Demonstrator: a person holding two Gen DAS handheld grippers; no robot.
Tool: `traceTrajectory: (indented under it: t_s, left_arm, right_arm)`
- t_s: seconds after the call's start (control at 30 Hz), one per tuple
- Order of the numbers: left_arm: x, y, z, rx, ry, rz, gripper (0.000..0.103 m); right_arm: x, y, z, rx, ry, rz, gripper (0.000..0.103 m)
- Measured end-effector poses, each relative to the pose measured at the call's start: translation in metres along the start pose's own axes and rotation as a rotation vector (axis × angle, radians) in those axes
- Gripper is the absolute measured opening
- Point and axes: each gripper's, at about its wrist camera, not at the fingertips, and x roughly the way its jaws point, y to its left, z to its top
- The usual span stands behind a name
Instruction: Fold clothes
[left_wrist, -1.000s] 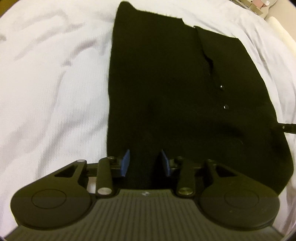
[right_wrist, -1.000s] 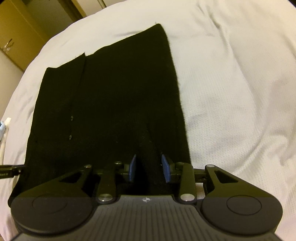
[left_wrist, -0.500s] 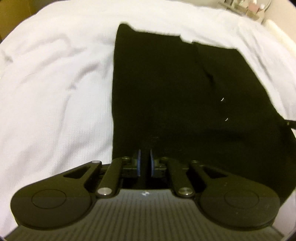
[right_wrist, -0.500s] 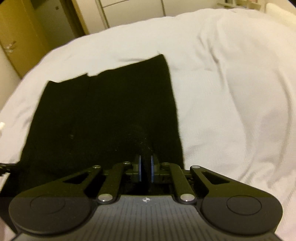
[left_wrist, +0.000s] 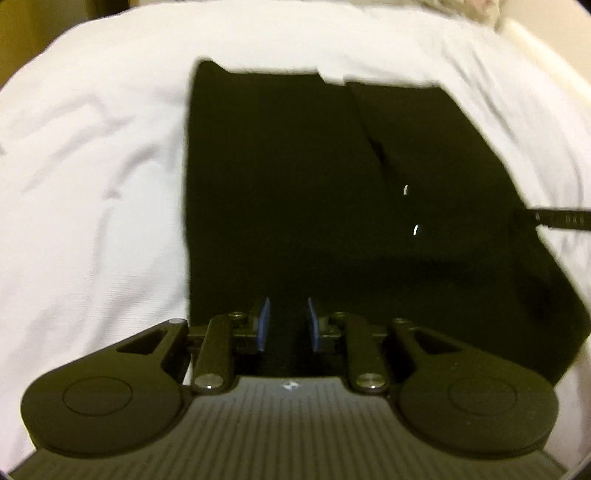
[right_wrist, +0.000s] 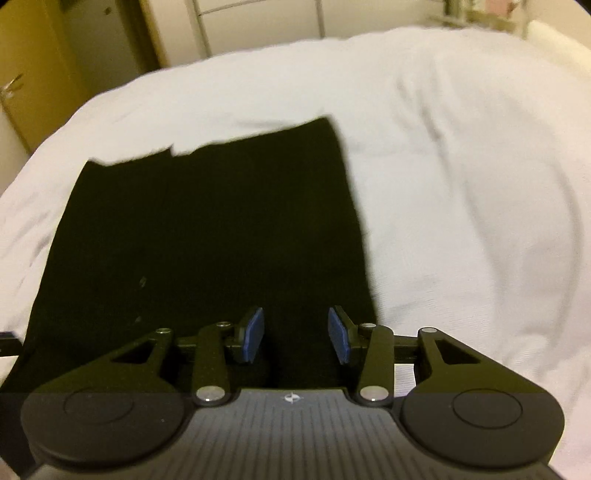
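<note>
A black garment (left_wrist: 295, 192) with small shiny buttons lies flat on a white bed; it also shows in the right wrist view (right_wrist: 207, 236). My left gripper (left_wrist: 286, 325) is open over the garment's near edge toward its left side, blue pads apart with black cloth between them. My right gripper (right_wrist: 295, 336) is open over the near edge toward the garment's right side, jaws wider apart. The tip of the right gripper (left_wrist: 554, 219) shows at the right edge of the left wrist view.
White bedsheet (left_wrist: 92, 184) surrounds the garment, also in the right wrist view (right_wrist: 461, 203). A yellow-brown door and pale cabinets (right_wrist: 55, 55) stand beyond the bed. Clutter (left_wrist: 461, 7) sits at the far right corner.
Both grippers closed on the garment's near edge half a second ago and have now opened again. Both views have tilted upward, showing more of the bed and room.
</note>
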Motion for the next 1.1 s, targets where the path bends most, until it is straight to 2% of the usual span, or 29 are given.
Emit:
traceTrajectory:
  t_s: [0.1,0.13,0.2,0.27,0.4,0.5,0.6,0.67,0.8,0.87,0.97,1.03,1.1]
  left_arm:
    - [0.007,0.009,0.0,-0.044,0.006,-0.002,0.014]
    - [0.001,0.01,0.0,-0.049,-0.002,0.012,0.011]
    - [-0.022,0.012,-0.002,-0.05,-0.044,0.061,0.014]
    - [-0.044,0.01,-0.009,-0.048,-0.049,0.043,0.016]
    - [-0.076,-0.018,-0.027,0.022,-0.028,-0.026,0.016]
    - [-0.079,-0.056,-0.046,0.148,-0.026,-0.048,0.027]
    - [-0.059,-0.066,-0.078,0.202,0.029,0.015,0.028]
    - [-0.068,-0.056,-0.083,0.163,0.035,0.027,0.028]
    - [-0.088,-0.034,-0.092,0.073,0.042,0.046,0.028]
    - [-0.093,-0.023,-0.093,0.033,0.084,0.07,0.028]
    - [-0.1,-0.019,-0.072,-0.017,0.128,0.102,0.027]
    - [-0.124,-0.033,-0.074,-0.028,0.123,0.13,0.028]
    - [-0.144,-0.027,-0.066,-0.035,0.104,0.129,0.033]
  right_arm:
    - [0.03,-0.002,-0.002,-0.022,0.05,-0.078,0.04]
    - [0.027,-0.007,0.001,0.005,0.047,-0.077,0.04]
    - [0.02,-0.014,0.006,0.049,0.034,-0.078,0.041]
    - [-0.004,-0.014,0.006,0.05,-0.001,-0.088,0.04]
    - [-0.04,0.004,-0.017,0.04,0.031,-0.043,0.044]
    - [-0.05,0.03,-0.042,0.0,0.078,-0.032,0.052]
    - [-0.033,0.053,-0.067,-0.066,0.147,-0.116,0.053]
    - [-0.026,0.047,-0.083,-0.069,0.172,-0.137,0.053]
    - [-0.049,0.029,-0.081,0.022,0.171,-0.152,0.048]
    - [-0.06,0.03,-0.082,0.033,0.166,-0.152,0.056]
    - [-0.065,0.044,-0.08,0.034,0.221,-0.184,0.057]
    - [-0.078,0.058,-0.071,0.045,0.228,-0.18,0.06]
    - [-0.101,0.07,-0.06,0.061,0.191,-0.153,0.069]
